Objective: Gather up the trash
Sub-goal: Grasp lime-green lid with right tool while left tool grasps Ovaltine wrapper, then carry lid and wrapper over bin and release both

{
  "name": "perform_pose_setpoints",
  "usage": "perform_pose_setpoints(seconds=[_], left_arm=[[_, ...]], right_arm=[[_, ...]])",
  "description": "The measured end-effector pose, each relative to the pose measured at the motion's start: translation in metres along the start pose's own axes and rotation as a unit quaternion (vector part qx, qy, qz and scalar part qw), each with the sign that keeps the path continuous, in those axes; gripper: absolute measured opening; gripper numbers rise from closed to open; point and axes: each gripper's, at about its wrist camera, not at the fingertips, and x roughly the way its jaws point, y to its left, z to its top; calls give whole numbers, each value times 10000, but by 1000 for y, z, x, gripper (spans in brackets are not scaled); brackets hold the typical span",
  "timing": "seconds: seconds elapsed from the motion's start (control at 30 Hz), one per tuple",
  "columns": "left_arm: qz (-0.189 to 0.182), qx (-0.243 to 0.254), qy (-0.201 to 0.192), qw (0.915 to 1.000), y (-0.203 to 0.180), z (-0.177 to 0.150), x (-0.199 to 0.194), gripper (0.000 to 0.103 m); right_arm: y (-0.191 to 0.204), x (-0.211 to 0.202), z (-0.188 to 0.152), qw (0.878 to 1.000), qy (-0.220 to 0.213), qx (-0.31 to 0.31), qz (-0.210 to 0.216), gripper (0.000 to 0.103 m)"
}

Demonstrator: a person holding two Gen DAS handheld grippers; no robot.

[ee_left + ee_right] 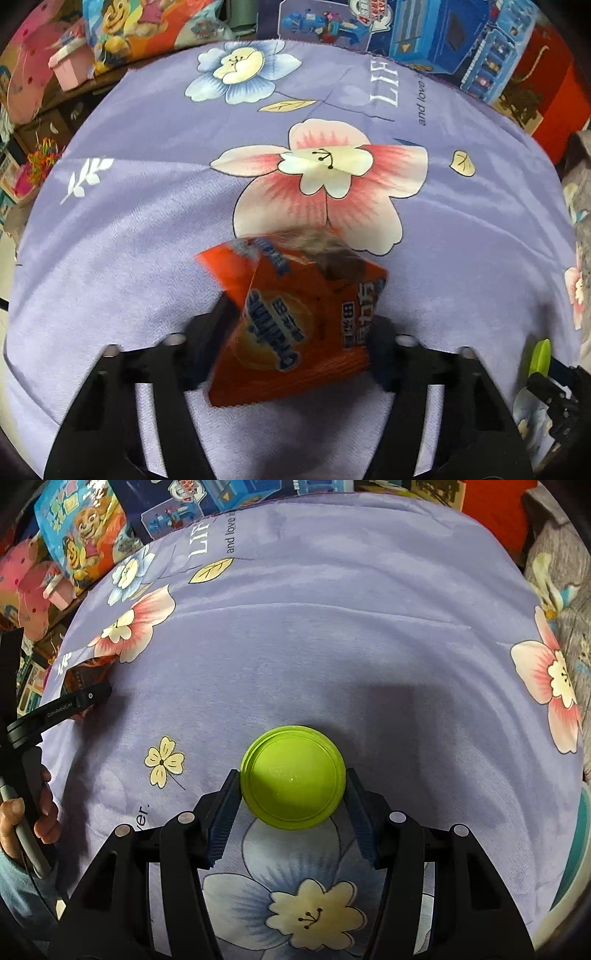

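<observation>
In the left wrist view my left gripper (295, 321) is shut on an orange snack wrapper (295, 317) with blue print, held just above the purple flowered cloth (147, 221). The wrapper is blurred. In the right wrist view my right gripper (293, 790) is shut on a lime-green round lid (293, 777), its blue pads (221, 819) pressing both sides. The wrapper (86, 672) and left gripper also show at that view's left edge. The green lid (539, 356) shows at the left view's right edge.
Toy boxes (443, 37) and cartoon-printed packages (140, 26) line the cloth's far edge. A pink box (70, 66) stands at the far left. A red box (554, 92) sits at the far right. A grey flowered cloth (561, 590) lies to the right.
</observation>
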Motion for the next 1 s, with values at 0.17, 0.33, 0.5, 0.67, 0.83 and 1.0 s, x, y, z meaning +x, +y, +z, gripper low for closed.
perform_pose_setpoints(seconds=[0.17,0.33,0.5,0.67,0.83,1.0], left_arm=[[-119,223,-15,9997,-18,-5,-11,58],[-441,707,-122,9964,-62,-12,-31,58],[-995,1299,-125,9864,-123,-26,-50,58],[-1398,1819,-69,9733,-185,-41,-61,58],[-1772,2392,-26,9547,-249,-60,-75,58],[-2096,3034,50,9295,-320,-88,-87,58]], right_arm=[[-14,-10,-5,9998,-120,121,70,54],[-41,-30,-13,9987,-324,398,65,54],[-84,-57,-29,9948,-588,836,-21,54],[-132,-87,-48,9882,-845,1269,-162,54],[-180,-118,-72,9786,-1126,1689,-334,54],[-231,-145,-100,9663,-1350,2124,-544,54]])
